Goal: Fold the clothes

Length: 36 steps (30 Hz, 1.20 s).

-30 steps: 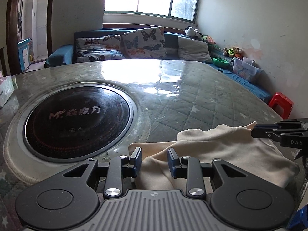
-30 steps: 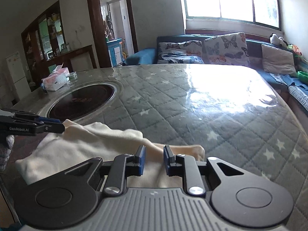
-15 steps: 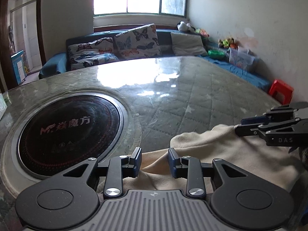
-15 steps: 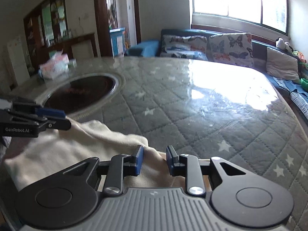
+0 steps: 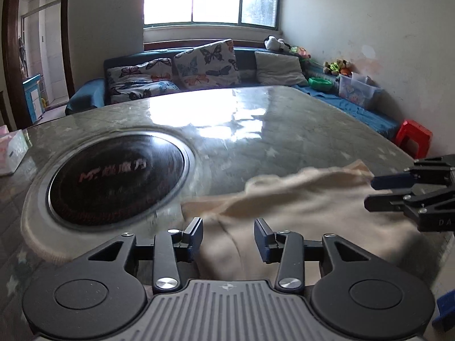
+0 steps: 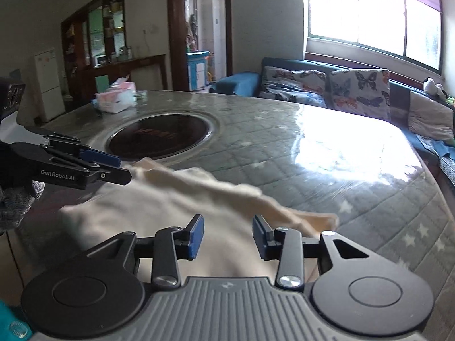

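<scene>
My left hand-held gripper (image 5: pixel 229 234) and right hand-held gripper (image 6: pixel 228 234) are both opening, pads clear of the cream garment (image 5: pixel 298 207) lying folded on the quilted tabletop (image 5: pixel 256 130) beside the round black cooktop (image 5: pixel 116 179).

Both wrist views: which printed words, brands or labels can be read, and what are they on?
"GenRobot.AI": white print on the black left gripper, right wrist view.
"DA", cut off by the frame edge: on the black right gripper, left wrist view.
Red logo and characters on the round black cooktop: too blurred.
Pink tissue pack: print unreadable.
</scene>
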Motion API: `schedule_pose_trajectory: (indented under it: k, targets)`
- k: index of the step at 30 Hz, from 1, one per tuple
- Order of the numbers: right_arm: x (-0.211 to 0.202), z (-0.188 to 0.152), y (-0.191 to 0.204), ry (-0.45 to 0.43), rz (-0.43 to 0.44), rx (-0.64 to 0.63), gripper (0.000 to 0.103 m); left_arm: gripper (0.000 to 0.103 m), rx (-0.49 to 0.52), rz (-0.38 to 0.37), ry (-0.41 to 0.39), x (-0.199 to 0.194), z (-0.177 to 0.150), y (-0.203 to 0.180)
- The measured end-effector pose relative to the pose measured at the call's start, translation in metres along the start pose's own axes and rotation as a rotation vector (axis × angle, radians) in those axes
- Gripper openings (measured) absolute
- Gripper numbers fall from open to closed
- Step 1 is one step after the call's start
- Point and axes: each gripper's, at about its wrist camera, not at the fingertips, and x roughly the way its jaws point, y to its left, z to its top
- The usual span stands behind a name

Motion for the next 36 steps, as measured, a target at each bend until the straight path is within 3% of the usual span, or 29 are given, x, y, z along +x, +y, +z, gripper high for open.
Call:
schedule_pose_trajectory:
  k: [7,13,18,25,30,36]
  targets:
    - [-0.018,-0.027,0.027,-0.016,0.041,-0.048,0.037,0.046,0.037,0.024,-0.013,-0.026,-0.028,-0.015]
    - [-0.019,-0.043,0.042,-0.019,-0.002,-0.088,0.036,0.046,0.05,0.058,-0.009,-0.023,-0.036,-0.018]
    - [-0.039,-0.041,0.034,-0.052,-0.046,-0.052,0.036,0.046,0.037,0.052,-0.019,-0.027,-0.036,-0.012]
    - [-0.041,-0.056,0.021,0.002,-0.066,0.002,0.036,0.046,-0.002,0.044,-0.005,-0.026,-0.039,-0.006]
    - [-0.046,-0.037,0.025,-0.017,-0.029,-0.053,0.037,0.046,-0.038,0.046,-0.01,-0.03,-0.037,0.0]
    - [-0.031,-0.019,0.047,-0.004,0.077,-0.161,0.037,0.046,-0.049,0.056,0.008,-0.026,-0.044,0.005]
